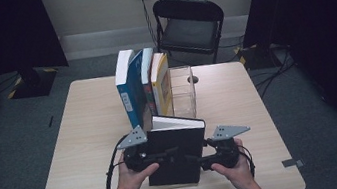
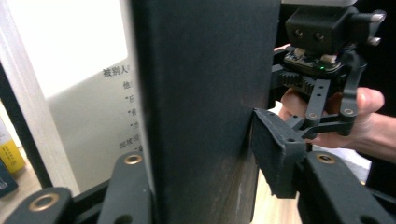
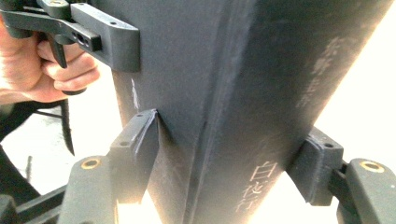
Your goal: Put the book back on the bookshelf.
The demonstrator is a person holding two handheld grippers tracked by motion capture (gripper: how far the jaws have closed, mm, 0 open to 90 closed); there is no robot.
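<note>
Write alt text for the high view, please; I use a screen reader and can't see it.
A person's two hands hold a black book up off a pale wooden table, the left gripper and right gripper clamped on its opposite sides. Behind it, four books stand beside a clear plastic holder, with a black folding chair beyond the table.

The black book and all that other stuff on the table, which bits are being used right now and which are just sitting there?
Being used:
- black book, held up between both grippers
- left gripper, jaws clamped on it
- right gripper, jaws around its spine
- row of upright books, just behind it

Just sitting there:
- clear box beside the row
- black folding chair beyond the table
</note>
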